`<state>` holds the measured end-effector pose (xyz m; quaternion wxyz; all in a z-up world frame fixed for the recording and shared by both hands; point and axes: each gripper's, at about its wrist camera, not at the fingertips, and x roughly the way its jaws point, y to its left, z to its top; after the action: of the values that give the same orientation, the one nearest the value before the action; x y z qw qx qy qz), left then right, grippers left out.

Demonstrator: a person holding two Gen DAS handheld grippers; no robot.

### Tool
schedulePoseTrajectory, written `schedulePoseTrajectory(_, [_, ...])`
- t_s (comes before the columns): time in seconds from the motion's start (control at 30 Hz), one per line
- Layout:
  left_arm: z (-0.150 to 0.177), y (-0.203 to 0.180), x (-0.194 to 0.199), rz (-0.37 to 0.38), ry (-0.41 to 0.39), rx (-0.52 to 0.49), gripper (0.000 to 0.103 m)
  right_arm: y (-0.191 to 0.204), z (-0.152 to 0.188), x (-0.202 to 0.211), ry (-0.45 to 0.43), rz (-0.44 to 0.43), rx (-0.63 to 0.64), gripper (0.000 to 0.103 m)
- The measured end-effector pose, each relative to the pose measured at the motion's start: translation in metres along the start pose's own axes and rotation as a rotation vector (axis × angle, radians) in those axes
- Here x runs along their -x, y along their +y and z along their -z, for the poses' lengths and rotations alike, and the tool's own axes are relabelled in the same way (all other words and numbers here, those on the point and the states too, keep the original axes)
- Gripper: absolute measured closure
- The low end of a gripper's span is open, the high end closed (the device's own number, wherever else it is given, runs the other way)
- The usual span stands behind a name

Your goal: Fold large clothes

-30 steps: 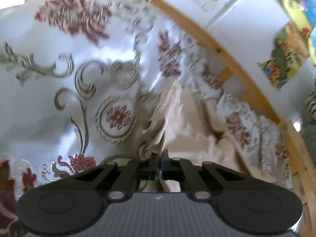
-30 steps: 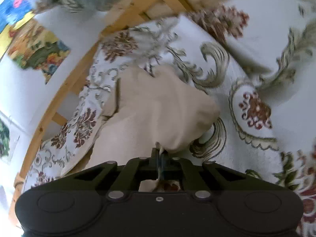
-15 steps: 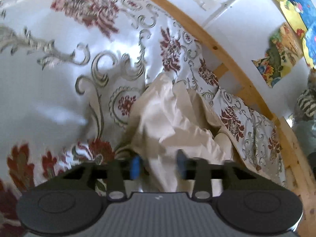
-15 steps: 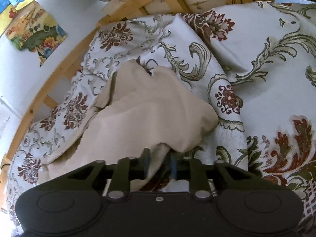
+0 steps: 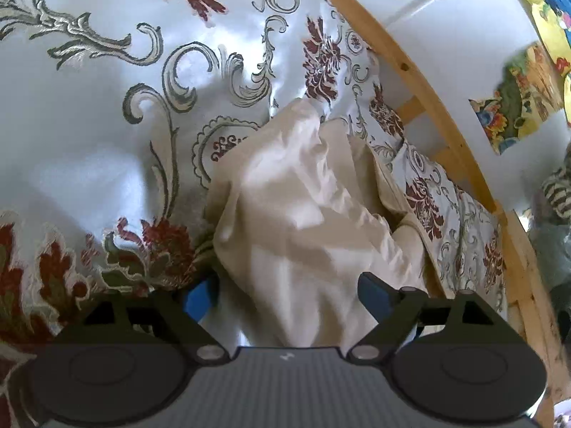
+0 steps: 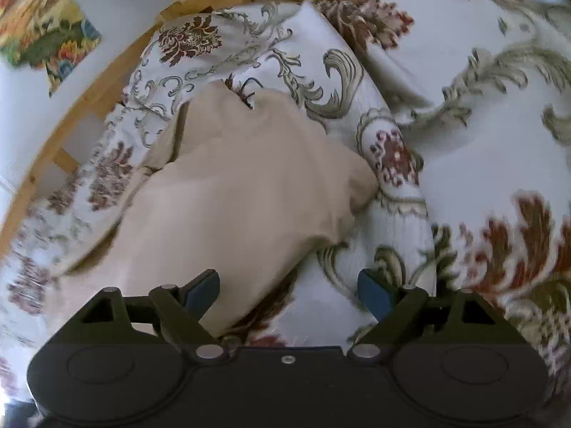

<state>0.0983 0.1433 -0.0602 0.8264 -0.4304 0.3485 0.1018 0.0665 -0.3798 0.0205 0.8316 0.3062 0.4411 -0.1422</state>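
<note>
A cream garment (image 5: pixel 303 214) lies crumpled on the flowered bedspread (image 5: pixel 89 125). My left gripper (image 5: pixel 287 294) hangs just over its near end, jaws opening wide; cloth lies between the blue pads (image 5: pixel 373 292) but they do not press on it. In the right wrist view the same cream garment (image 6: pixel 242 192) spreads in a loose heap. My right gripper (image 6: pixel 287 290) is over its near edge, jaws opening, with the cloth's edge by the left pad (image 6: pixel 201 290) and bedspread (image 6: pixel 481 164) under the rest of the gap.
A wooden bed frame (image 5: pixel 428 100) curves along the bed's far side, with a white wall and colourful pictures (image 5: pixel 514 114) behind it. A patterned pillow (image 6: pixel 321 71) lies beyond the garment. A striped bundle (image 5: pixel 556 192) sits at the right edge.
Both grippers were shut on the cream cloth and have opened wide, letting it drop onto the bedspread. The left gripper has sunk closer to the bed.
</note>
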Motion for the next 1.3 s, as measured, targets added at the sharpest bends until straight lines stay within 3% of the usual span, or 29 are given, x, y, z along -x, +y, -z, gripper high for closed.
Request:
schedulePoseTrajectory(0.1, [-0.001, -0.001, -0.003, 0.004, -0.003, -0.008, 0.008, 0.008, 0.011, 0.02, -0.01, -0.046, 0.055, 0.017])
schedulePoseTrajectory(0.27, [0.001, -0.011, -0.008, -0.017, 0.012, -0.099, 0.005, 0.054, 0.037, 0.043, -0.134, -0.099, 0.325, 0.016])
schedulePoseTrajectory(0.33, [-0.001, -0.011, -0.011, -0.018, 0.013, -0.077, 0.005, 0.084, 0.043, 0.038, -0.235, -0.151, 0.515, 0.013])
schedulePoseTrajectory(0.4, [-0.003, -0.011, -0.013, -0.024, 0.012, -0.068, 0.004, 0.115, 0.054, 0.025, -0.397, -0.183, 0.741, 0.001])
schedulePoseTrajectory(0.5, [-0.001, -0.014, -0.014, -0.034, 0.014, -0.094, 0.003, 0.155, 0.065, -0.015, -0.571, -0.165, 1.064, 0.001])
schedulePoseTrajectory(0.6, [0.0, -0.016, -0.016, -0.043, 0.016, -0.112, 0.002, 0.174, 0.06, -0.051, -0.687, -0.116, 1.151, 0.001])
schedulePoseTrajectory(0.67, [0.0, -0.019, -0.017, -0.051, 0.027, -0.141, 0.001, 0.184, 0.051, -0.074, -0.695, -0.092, 1.141, 0.001])
schedulePoseTrajectory(0.87, [-0.003, -0.018, -0.017, -0.047, 0.031, -0.123, 0.001, 0.176, 0.056, -0.141, -0.465, -0.045, 1.188, 0.001])
schedulePoseTrajectory(0.9, [-0.003, -0.018, -0.017, -0.048, 0.028, -0.117, 0.001, 0.173, 0.058, -0.142, -0.477, -0.049, 1.171, 0.001])
schedulePoseTrajectory(1.0, [-0.003, -0.022, -0.014, -0.075, -0.002, -0.113, 0.015, 0.174, 0.061, -0.145, -0.496, -0.043, 1.176, 0.001])
schedulePoseTrajectory(1.07, [-0.005, -0.026, -0.013, -0.084, -0.013, -0.111, 0.052, 0.178, 0.062, -0.146, -0.495, -0.047, 1.169, 0.001])
schedulePoseTrajectory(1.17, [-0.014, -0.037, -0.01, -0.112, -0.014, -0.12, 0.081, 0.172, 0.063, -0.137, -0.531, -0.082, 1.15, 0.002])
schedulePoseTrajectory(1.23, [-0.017, -0.045, -0.009, -0.124, -0.008, -0.15, 0.088, 0.163, 0.056, -0.117, -0.623, -0.154, 1.09, 0.006])
schedulePoseTrajectory(1.3, [-0.016, -0.052, -0.005, -0.126, -0.007, -0.206, 0.092, 0.167, 0.049, -0.108, -0.716, -0.16, 1.035, 0.001])
